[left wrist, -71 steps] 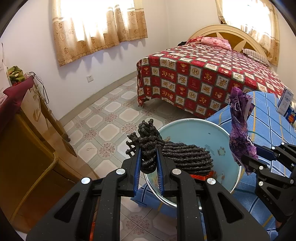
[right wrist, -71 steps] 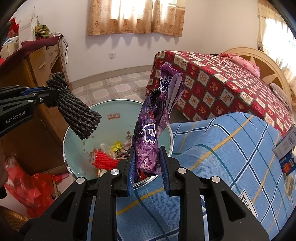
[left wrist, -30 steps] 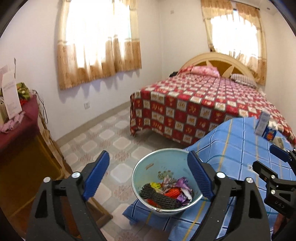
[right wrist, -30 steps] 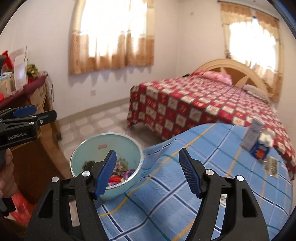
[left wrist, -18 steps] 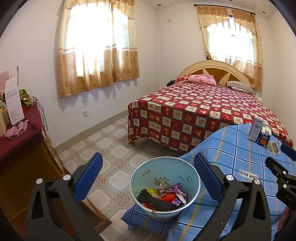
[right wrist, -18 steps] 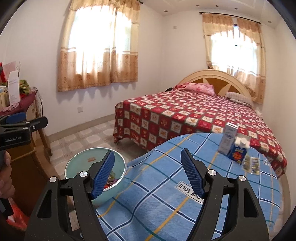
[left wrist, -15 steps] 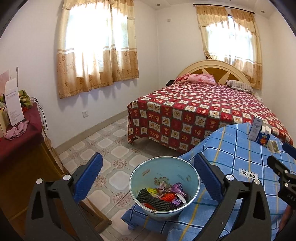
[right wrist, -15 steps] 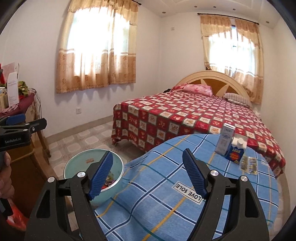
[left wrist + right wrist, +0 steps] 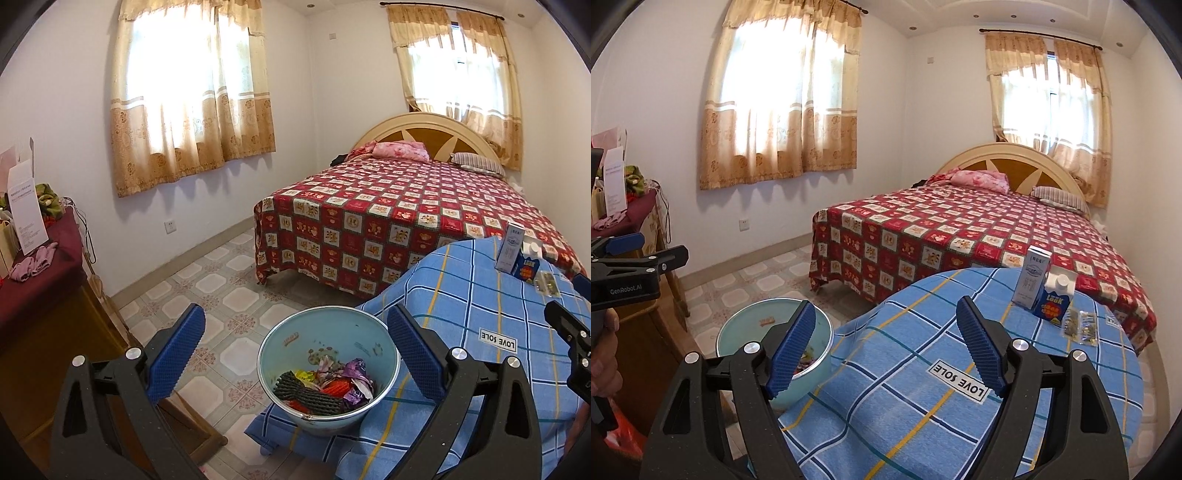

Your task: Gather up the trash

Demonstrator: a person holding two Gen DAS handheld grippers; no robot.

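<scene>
Bedroom, blue-checked worktop [image 9: 923, 369]. My left hand-held gripper [image 9: 295, 354] and right hand-held gripper [image 9: 886, 345] are spread, empty. Trash sits in the basin [image 9: 384, 347] at the worktop's nine o'clock edge. Cartons [image 9: 1043, 291] remain at one o'clock; judged next: reach there.

Right view: round pale-blue metal basin [image 9: 738, 332] partly hidden behind blue finger pad [image 9: 792, 350]; small clear packets [image 9: 1080, 323] too small to ID.
</scene>
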